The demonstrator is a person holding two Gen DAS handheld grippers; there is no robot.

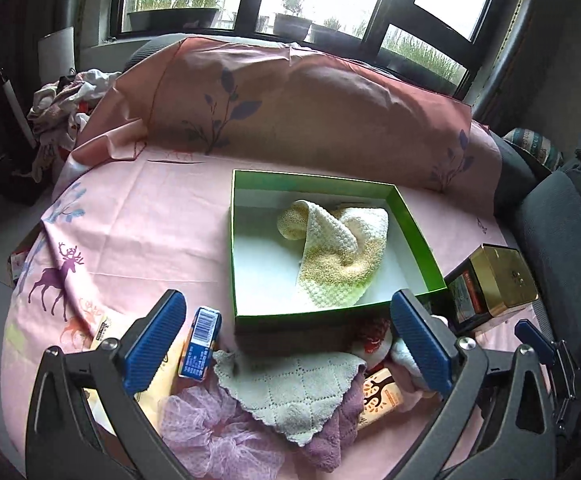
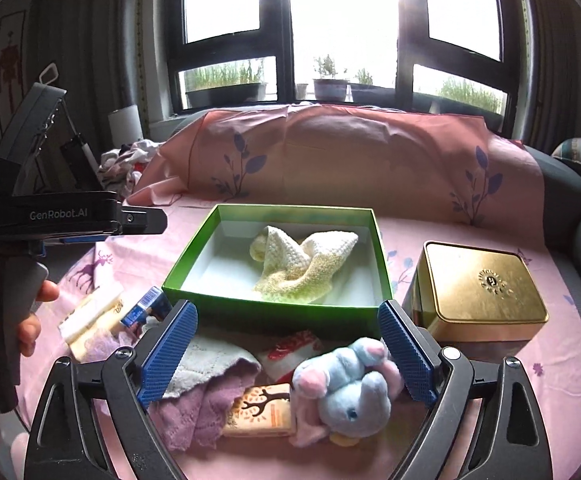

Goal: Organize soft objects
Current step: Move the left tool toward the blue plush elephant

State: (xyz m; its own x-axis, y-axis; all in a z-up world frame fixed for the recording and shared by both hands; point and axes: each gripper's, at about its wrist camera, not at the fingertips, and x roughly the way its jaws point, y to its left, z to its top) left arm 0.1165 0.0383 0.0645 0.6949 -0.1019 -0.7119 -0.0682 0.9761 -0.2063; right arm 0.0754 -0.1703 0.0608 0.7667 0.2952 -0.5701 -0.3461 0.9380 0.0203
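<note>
A green box point(image 1: 330, 312) point(image 2: 274, 312) stands open on the pink sheet with a cream knitted cloth point(image 1: 338, 252) point(image 2: 302, 264) inside. In front of it lie a pale quilted cloth point(image 1: 290, 392) point(image 2: 210, 364) over a purple cloth point(image 1: 330, 440) point(image 2: 194, 412), a pink mesh puff point(image 1: 214, 436), a red-and-white soft item point(image 1: 374, 340) point(image 2: 290, 350) and a blue-and-pink plush toy point(image 2: 346, 392). My left gripper point(image 1: 286, 344) is open above the cloths. My right gripper point(image 2: 286, 354) is open, its jaws on either side of the plush and cloths, touching neither.
A gold tin point(image 1: 494, 284) point(image 2: 478, 300) stands right of the box. A small blue carton point(image 1: 200, 344) point(image 2: 146, 308), an orange tree-print pack point(image 1: 378, 396) point(image 2: 262, 410) and cream packets point(image 2: 90, 316) lie among the soft things. A pink pillow point(image 1: 290, 108) lies behind.
</note>
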